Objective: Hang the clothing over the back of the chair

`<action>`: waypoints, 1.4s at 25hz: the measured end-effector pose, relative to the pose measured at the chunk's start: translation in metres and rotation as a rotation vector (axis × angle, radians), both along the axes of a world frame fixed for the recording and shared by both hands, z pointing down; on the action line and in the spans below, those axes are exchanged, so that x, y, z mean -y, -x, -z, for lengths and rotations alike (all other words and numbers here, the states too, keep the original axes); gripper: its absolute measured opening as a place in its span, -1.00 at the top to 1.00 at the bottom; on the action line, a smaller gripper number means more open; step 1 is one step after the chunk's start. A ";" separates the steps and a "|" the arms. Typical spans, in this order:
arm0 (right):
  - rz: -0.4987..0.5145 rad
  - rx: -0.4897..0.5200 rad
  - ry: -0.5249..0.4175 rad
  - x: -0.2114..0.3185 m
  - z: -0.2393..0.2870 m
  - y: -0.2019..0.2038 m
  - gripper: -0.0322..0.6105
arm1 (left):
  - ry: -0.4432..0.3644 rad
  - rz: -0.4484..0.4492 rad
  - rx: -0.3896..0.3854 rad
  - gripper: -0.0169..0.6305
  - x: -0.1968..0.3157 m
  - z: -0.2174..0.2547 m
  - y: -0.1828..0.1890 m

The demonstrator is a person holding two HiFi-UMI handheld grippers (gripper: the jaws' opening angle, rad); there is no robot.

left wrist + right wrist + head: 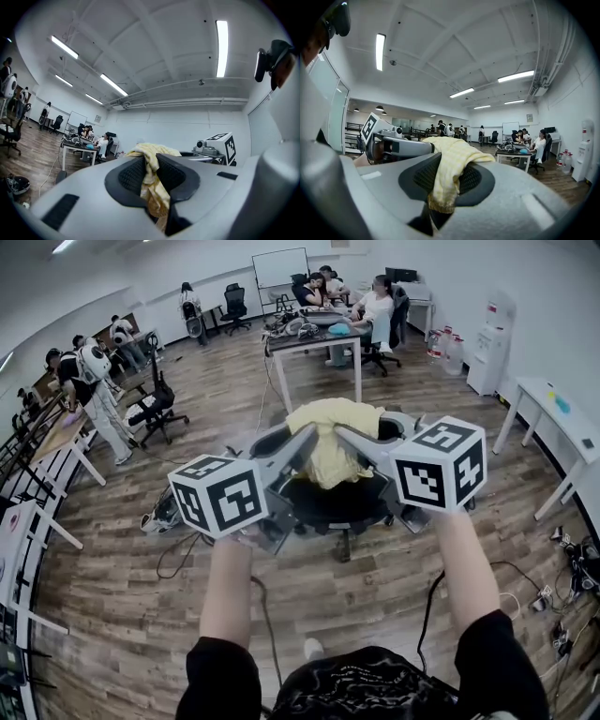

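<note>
Two grippers, both clenched on the yellow clothing (330, 432): left gripper (149, 174) and right gripper (443, 180) each pinch a bunch of it, holding it mid-frame just above the black chair (328, 507). I'd say pickup's done and draping it over the backrest is what's left. Wood-plank floor (122, 615) all round, a desk (314, 341) with seated people upper centre, and a whiteboard (280, 266) on the far wall.
</note>
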State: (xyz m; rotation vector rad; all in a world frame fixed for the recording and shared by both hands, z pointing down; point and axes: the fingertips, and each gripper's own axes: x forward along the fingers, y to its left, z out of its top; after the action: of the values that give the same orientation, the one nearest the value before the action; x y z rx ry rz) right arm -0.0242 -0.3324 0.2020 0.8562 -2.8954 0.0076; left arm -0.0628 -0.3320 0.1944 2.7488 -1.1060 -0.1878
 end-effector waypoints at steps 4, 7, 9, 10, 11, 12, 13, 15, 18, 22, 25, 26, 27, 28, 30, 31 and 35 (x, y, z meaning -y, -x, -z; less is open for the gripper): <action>0.010 -0.001 0.015 -0.011 -0.004 0.000 0.66 | 0.014 0.011 -0.008 0.74 -0.011 -0.004 0.000; 0.011 0.012 0.020 -0.020 -0.010 -0.002 0.66 | 0.018 0.010 -0.021 0.74 -0.020 -0.010 -0.002; 0.012 0.028 0.027 -0.027 -0.015 -0.004 0.66 | 0.018 0.010 -0.033 0.74 -0.027 -0.015 -0.003; 0.012 0.033 0.033 -0.031 -0.018 -0.005 0.66 | 0.018 0.008 -0.036 0.74 -0.030 -0.017 -0.004; 0.014 0.036 0.041 -0.034 -0.020 -0.005 0.66 | 0.019 0.005 -0.037 0.74 -0.033 -0.019 -0.005; 0.016 0.039 0.049 -0.037 -0.021 -0.005 0.66 | 0.022 0.001 -0.037 0.74 -0.037 -0.020 -0.005; 0.018 0.043 0.056 -0.040 -0.022 -0.005 0.66 | 0.025 -0.005 -0.038 0.74 -0.040 -0.021 -0.004; 0.022 0.054 0.066 -0.049 -0.026 -0.005 0.66 | 0.032 -0.018 -0.045 0.74 -0.048 -0.025 -0.004; 0.025 0.068 0.080 -0.063 -0.036 -0.008 0.66 | 0.035 -0.040 -0.049 0.74 -0.062 -0.035 -0.007; 0.034 0.072 0.105 -0.074 -0.048 -0.006 0.66 | 0.047 -0.035 -0.039 0.74 -0.075 -0.047 -0.005; 0.007 0.050 0.075 -0.087 -0.058 -0.005 0.66 | 0.069 -0.025 -0.037 0.74 -0.086 -0.056 -0.005; 0.005 0.046 0.070 -0.090 -0.062 -0.005 0.66 | 0.068 -0.022 -0.036 0.74 -0.090 -0.060 -0.005; 0.008 0.048 0.073 -0.093 -0.066 -0.004 0.66 | 0.067 -0.017 -0.036 0.74 -0.093 -0.063 -0.005; 0.013 0.052 0.082 -0.097 -0.069 -0.004 0.66 | 0.070 -0.015 -0.042 0.74 -0.096 -0.067 -0.004; 0.022 0.054 0.099 -0.104 -0.076 -0.003 0.66 | 0.087 -0.015 -0.067 0.74 -0.104 -0.074 -0.002; 0.025 0.049 0.105 -0.108 -0.080 -0.002 0.66 | 0.097 -0.013 -0.081 0.74 -0.107 -0.078 -0.001; 0.026 0.034 0.121 -0.120 -0.096 0.000 0.66 | 0.134 -0.005 -0.113 0.74 -0.119 -0.095 0.001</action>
State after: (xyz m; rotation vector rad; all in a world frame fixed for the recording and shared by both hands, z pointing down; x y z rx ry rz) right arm -0.0245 -0.2119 0.2983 0.8048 -2.9022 0.1954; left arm -0.0641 -0.2133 0.2898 2.5888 -1.0427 -0.2559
